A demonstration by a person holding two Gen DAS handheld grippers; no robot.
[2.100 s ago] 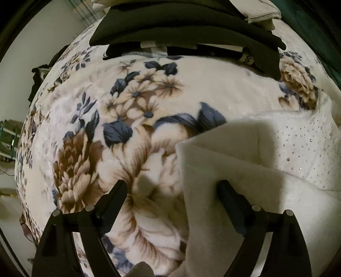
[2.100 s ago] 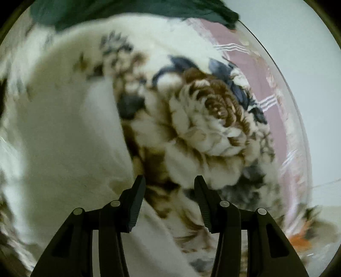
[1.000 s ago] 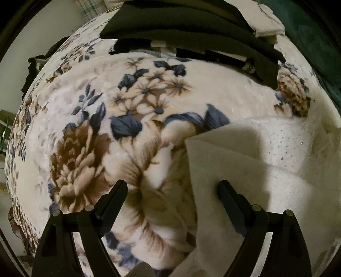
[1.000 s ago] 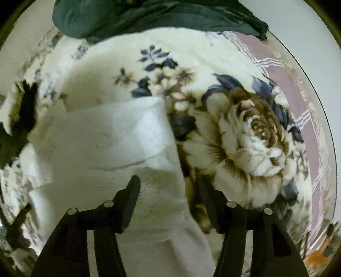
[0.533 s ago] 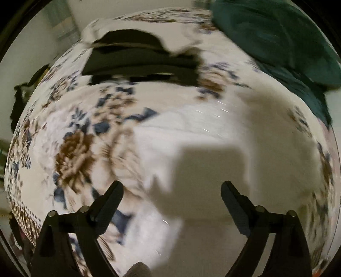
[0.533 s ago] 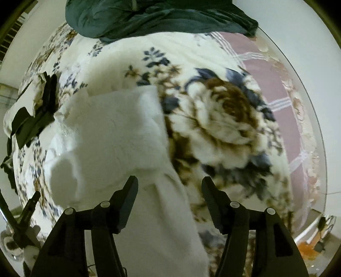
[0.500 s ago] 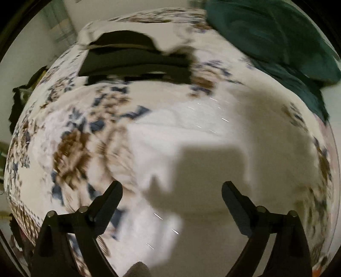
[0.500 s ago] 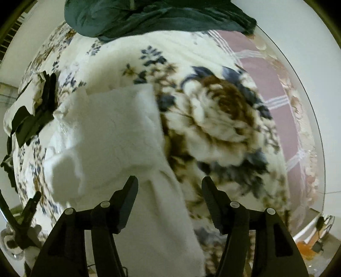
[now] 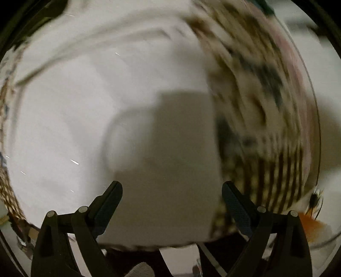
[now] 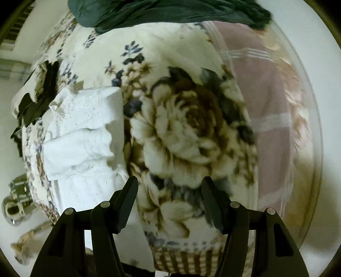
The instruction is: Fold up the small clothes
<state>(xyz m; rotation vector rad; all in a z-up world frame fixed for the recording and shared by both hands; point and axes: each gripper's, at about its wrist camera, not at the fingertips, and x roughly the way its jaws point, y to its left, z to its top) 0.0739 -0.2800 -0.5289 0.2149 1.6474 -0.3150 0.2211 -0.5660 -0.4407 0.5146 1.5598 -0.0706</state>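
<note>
My left tongs are spread wide and empty, hanging over the white garment; that view is badly smeared, so fine detail there cannot be confirmed. My right tongs are likewise spread, holding nothing, poised above the floral blanket just beside the garment's right edge.

The white garment lies on the blanket-covered bed, partly folded, with one flap doubled across its middle. I judge it soft, light and limp, a fluffy knit with small shiny studs; it will sag and slide on itself, so it should be taken at an outer edge or corner, pinching all layers.

In the right view its long axis runs from near the tongs away toward the far dark folded clothes. A dark green cloth lies beyond.
</note>
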